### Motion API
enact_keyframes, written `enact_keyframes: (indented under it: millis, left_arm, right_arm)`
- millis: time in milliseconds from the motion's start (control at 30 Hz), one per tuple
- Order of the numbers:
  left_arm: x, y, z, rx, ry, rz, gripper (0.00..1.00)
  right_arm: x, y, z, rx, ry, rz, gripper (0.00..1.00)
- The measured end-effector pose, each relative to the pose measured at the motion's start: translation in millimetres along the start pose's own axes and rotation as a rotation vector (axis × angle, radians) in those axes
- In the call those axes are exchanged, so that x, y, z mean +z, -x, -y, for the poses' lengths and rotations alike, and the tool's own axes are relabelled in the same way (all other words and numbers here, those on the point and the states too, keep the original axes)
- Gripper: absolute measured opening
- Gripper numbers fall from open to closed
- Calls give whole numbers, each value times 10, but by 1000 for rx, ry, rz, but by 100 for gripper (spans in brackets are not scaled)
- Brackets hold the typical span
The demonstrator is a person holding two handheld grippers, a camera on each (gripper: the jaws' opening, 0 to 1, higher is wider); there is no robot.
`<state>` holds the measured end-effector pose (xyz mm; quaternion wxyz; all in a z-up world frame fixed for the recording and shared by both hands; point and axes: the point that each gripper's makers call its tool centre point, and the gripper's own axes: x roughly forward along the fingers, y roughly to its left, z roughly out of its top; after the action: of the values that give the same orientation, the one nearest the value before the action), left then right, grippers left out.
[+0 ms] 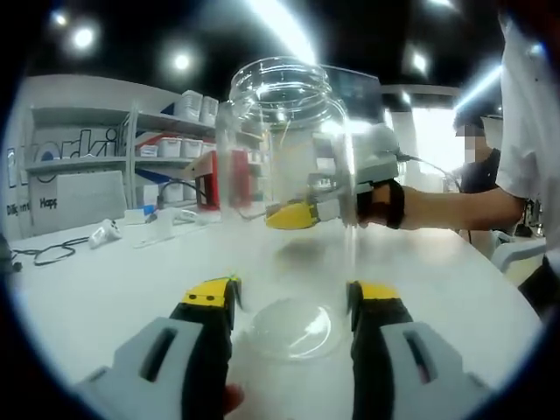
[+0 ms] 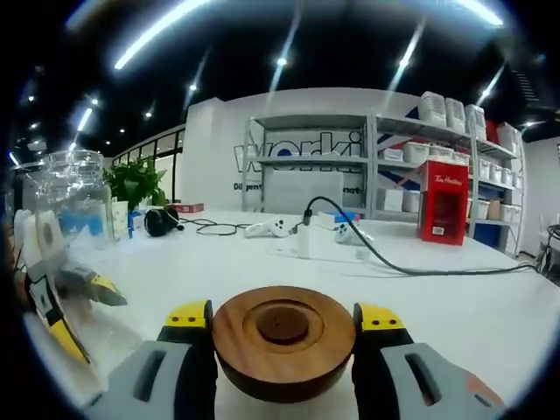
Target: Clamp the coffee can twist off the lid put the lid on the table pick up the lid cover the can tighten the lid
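The coffee can is a clear, empty glass jar with its mouth open and no lid on it. It stands on the white table, and my left gripper is shut on its lower part, one yellow-tipped jaw on each side. The lid is a round brown wooden disc with a recessed centre. My right gripper is shut on it just above the table. In the left gripper view the right gripper shows through the glass, beyond the jar. In the right gripper view the jar is at the far left.
A black cable, a white controller, black headphones and a plant lie at the back of the table. Shelves with white boxes and a red box stand behind. A person is at the right.
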<state>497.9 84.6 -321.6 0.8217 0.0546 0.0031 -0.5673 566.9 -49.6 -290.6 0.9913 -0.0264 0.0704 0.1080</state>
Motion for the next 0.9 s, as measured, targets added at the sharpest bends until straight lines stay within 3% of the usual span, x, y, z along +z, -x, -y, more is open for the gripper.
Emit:
enact_keyframes:
  millis: [900]
  left_arm:
    - [-10,6,6,-9,10,0,44]
  right_arm:
    - [593,108,-81,65,26,50,57]
